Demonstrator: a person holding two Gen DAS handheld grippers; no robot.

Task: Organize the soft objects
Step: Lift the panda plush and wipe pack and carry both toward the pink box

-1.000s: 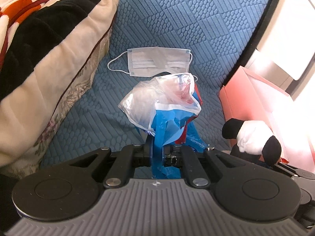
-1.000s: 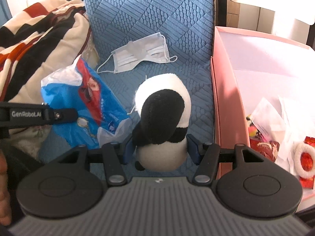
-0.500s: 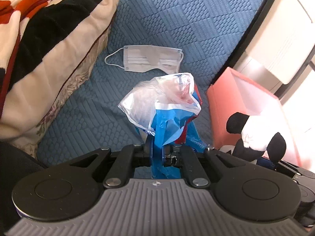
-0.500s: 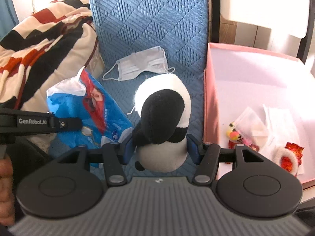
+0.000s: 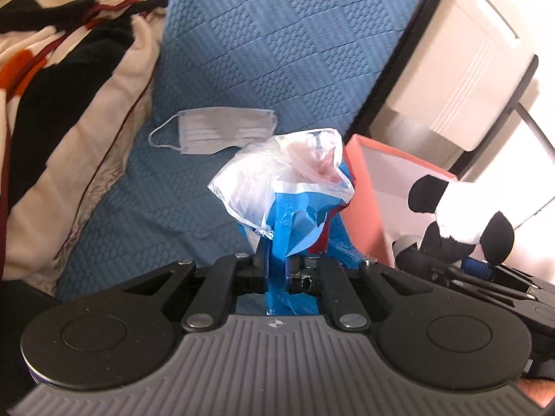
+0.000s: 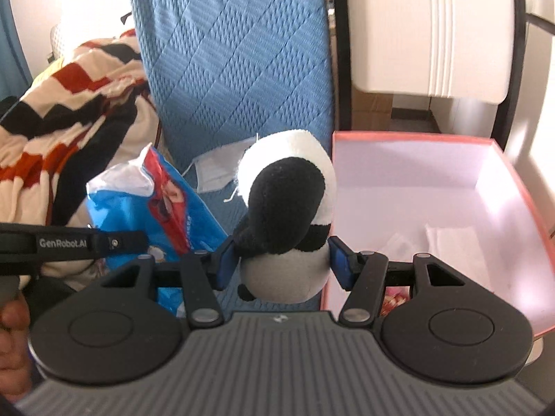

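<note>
My left gripper (image 5: pixel 277 272) is shut on a crumpled blue, white and red plastic bag (image 5: pixel 295 201), held above the blue quilted bedspread (image 5: pixel 242 52). In the right wrist view that bag (image 6: pixel 152 208) hangs at the left. My right gripper (image 6: pixel 282 263) is shut on a black-and-white plush panda (image 6: pixel 288 215), its blue pads pressing both sides of the body. The panda (image 5: pixel 461 215) also shows at the right edge of the left wrist view. A pink box (image 6: pixel 503 180) stands open just right of the panda. A grey face mask (image 5: pixel 222 133) lies flat on the bedspread.
A striped black, cream and orange blanket (image 5: pixel 62 79) is heaped along the left. The pink box (image 5: pixel 367 187) holds a few small packets and papers (image 6: pixel 451 242). White furniture with a black frame (image 6: pixel 430 34) stands behind the box. A person's hand (image 6: pixel 12 332) shows at the lower left.
Both grippers have risen with their loads. The mask and bedspread have dropped back in view, and the pink box now sits further under the panda's right side. Neither grip has changed.
</note>
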